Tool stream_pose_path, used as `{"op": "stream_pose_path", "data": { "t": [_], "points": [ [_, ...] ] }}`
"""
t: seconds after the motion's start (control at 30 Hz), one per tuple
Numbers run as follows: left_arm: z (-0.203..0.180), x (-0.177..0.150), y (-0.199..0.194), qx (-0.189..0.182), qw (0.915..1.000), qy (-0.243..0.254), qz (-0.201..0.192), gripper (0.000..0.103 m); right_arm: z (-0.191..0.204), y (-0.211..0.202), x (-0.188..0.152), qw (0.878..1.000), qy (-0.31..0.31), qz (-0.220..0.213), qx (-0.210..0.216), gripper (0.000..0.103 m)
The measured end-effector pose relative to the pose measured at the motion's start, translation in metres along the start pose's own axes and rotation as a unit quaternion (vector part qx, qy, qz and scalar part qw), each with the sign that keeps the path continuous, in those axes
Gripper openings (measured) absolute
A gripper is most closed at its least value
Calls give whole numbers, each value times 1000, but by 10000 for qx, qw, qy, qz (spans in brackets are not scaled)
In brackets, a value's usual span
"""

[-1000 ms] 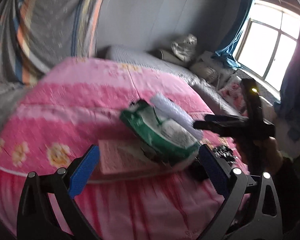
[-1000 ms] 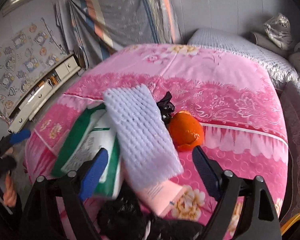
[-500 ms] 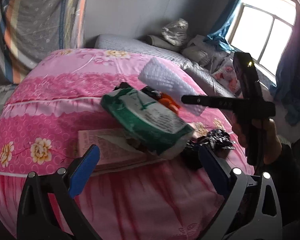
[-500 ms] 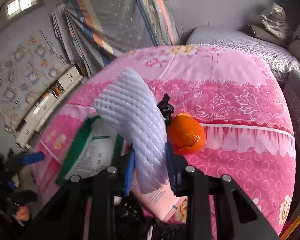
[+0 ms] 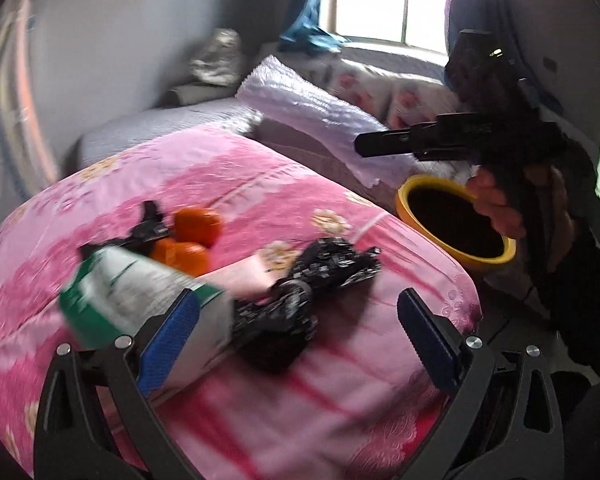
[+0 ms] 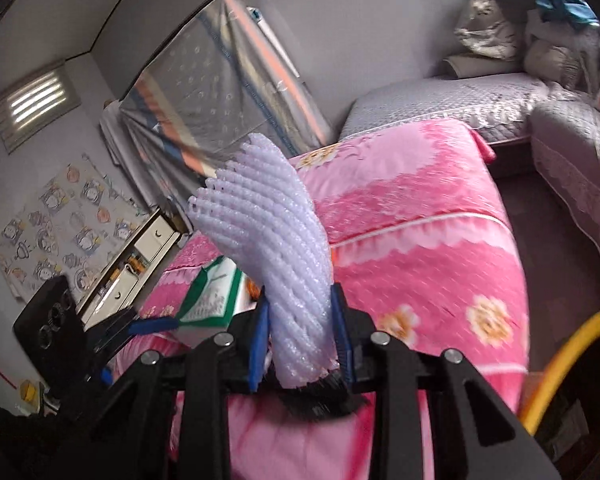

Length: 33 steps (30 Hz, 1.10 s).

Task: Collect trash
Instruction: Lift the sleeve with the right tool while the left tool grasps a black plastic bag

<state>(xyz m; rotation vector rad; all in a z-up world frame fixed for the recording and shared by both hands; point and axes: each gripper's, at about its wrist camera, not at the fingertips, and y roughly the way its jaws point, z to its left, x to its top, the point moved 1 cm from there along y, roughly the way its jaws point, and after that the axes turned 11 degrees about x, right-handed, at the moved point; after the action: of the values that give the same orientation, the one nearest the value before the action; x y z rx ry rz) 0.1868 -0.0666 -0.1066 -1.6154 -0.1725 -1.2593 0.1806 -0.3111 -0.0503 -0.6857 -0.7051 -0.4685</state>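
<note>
My right gripper [image 6: 300, 332] is shut on a white foam net sleeve [image 6: 272, 248] and holds it up above the pink bed; the sleeve also shows in the left wrist view [image 5: 312, 120], near the yellow trash bin [image 5: 452, 220]. My left gripper [image 5: 296, 336] is open and empty over the bed's near edge. In front of it lie a green-and-white wrapper [image 5: 140, 292], a crumpled black bag [image 5: 300, 292], a pink packet [image 5: 248, 276] and orange peels [image 5: 188, 240].
The pink flowered bed cover [image 5: 260, 184] holds the trash. A grey bed [image 6: 460, 100] with bags stands behind. A draped cabinet [image 6: 220, 92] and white drawers [image 6: 140, 256] are at the left. The bin rim [image 6: 560, 360] shows at the lower right.
My right gripper has lifted the foam sleeve off the pile and carried it right, towards the yellow bin. My left gripper has swung right along the bed and stays open.
</note>
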Motion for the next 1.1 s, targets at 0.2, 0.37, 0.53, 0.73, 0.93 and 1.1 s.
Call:
{"op": "stream_pose_path", "data": {
  "t": [0.2, 0.37, 0.53, 0.73, 0.93, 1.1],
  "points": [
    [-25, 18, 34, -212, 9979, 519, 317, 92, -16, -43, -22, 9990, 293, -316, -76, 28],
    [-37, 25, 62, -320, 9945, 738, 668, 78, -27, -71, -37, 9967, 532, -597, -124, 28],
    [-45, 28, 86, -399, 9913, 832, 936, 67, -36, -90, -44, 9942, 704, -797, -134, 28],
    [-51, 26, 105, -340, 9895, 801, 1157, 44, -37, -104, -50, 9923, 768, -953, -178, 28],
    [-43, 32, 92, -621, 9926, 447, 944, 27, -35, -114, -53, 9905, 839, -1085, -82, 28],
    [-38, 40, 58, -845, 9956, 213, 340, 26, -26, -119, -54, 9897, 855, -1143, 72, 28]
  ]
}}
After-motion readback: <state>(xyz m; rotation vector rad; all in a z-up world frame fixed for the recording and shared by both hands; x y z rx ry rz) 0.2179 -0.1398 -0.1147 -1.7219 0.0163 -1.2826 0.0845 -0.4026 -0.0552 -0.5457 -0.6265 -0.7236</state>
